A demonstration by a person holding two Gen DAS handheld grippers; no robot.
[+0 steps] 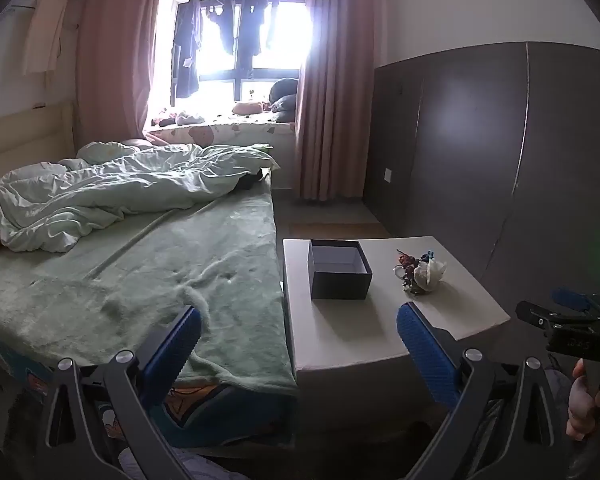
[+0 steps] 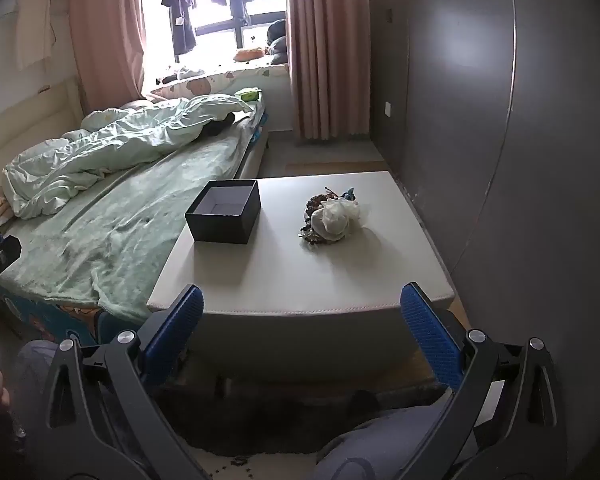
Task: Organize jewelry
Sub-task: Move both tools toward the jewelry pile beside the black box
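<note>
two grippers are hovering short of a pale table (image 2: 284, 276), both spread wide with nothing between the blue pads. in the left wrist view the left gripper (image 1: 300, 346) is sitting at the bottom of the frame, straddling the gap between the bed (image 1: 148, 272) and the table's near left corner. in the right wrist view the right gripper (image 2: 302, 322) is hanging at bottom centre, just in front of the table's near edge.

the box (image 2: 224, 216), dark outside and pale inside, is standing open and upright left of centre in that view, on the table's far left part. the jewelry (image 2: 332, 216), a tangled heap of beads with a white cloth-like lump on top, is lying right of the box, apart from it, just above frame centre.

a hand (image 1: 580, 404) is gripping a black handle at the lower right edge of the left wrist view. a rumpled quilt (image 2: 112, 148) is filling the upper left.
</note>
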